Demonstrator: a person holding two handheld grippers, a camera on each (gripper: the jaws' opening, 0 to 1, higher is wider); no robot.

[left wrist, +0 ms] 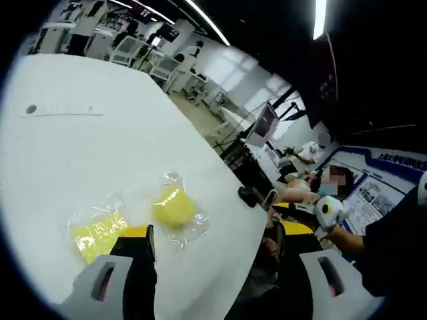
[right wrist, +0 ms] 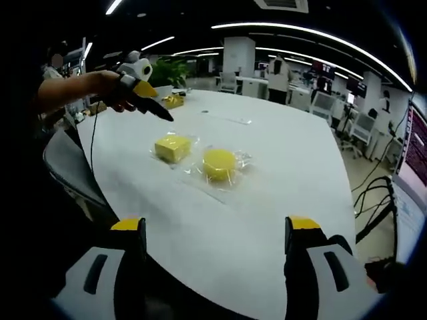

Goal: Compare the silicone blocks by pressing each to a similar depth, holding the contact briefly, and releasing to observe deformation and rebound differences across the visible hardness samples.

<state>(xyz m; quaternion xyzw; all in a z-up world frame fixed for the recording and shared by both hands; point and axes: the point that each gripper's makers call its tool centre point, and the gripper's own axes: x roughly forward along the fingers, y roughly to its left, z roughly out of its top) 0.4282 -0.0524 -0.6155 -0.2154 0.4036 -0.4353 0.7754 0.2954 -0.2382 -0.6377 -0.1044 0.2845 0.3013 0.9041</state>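
Both grippers are wide open and hold nothing. Right gripper (right wrist: pixel 217 233) hangs over the near edge of the white desk (right wrist: pixel 287 173). Left gripper (right wrist: pixel 157 110) is held in a hand (right wrist: pixel 107 87) above the far side. A square yellow block (right wrist: pixel 173 148) and a round yellow block (right wrist: pixel 219 163) lie side by side, each in a clear bag. Lots of bare desk lies around them

Two yellow blocks (a square one (right wrist: pixel 173 147) and a round one (right wrist: pixel 219 163)) sit in clear wrap on the plain white desk (right wrist: pixel 280 187).
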